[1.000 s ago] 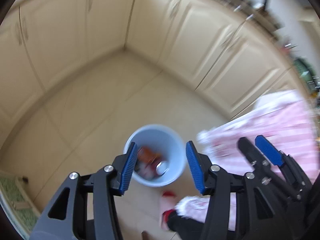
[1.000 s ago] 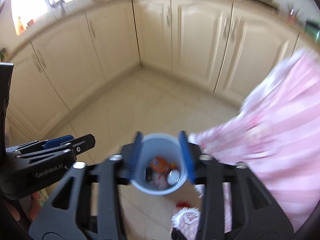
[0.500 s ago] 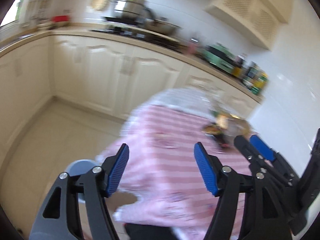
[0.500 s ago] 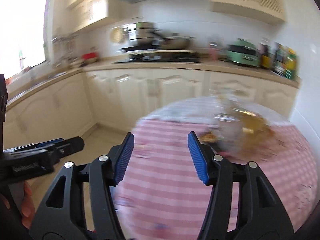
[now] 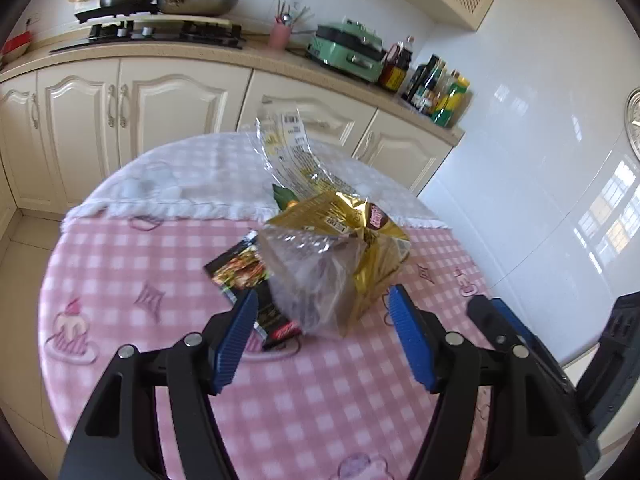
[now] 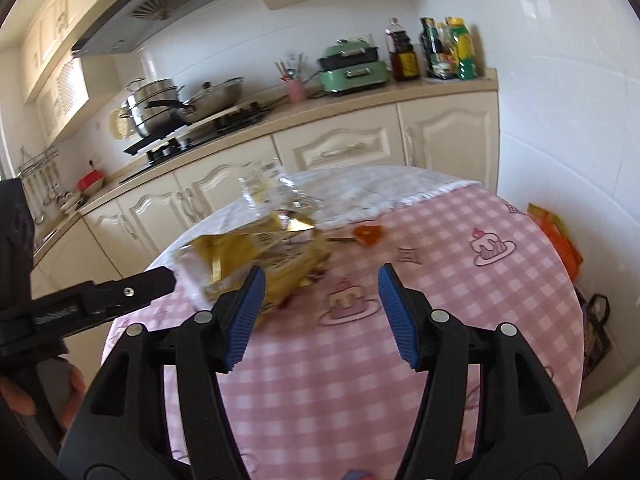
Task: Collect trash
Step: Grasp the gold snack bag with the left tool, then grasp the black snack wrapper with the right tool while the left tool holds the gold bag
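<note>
Your round table w/ the pink checked cloth fills most of both views. A pile of trash sits near its middle: a gold wrapper, a clear bag and a small black packet. Your left gripper hangs just in front of the pile, wide apart & empty. Your right gripper is spread too, nothing in it. A tiny orange scrap lies past the pile.
</note>
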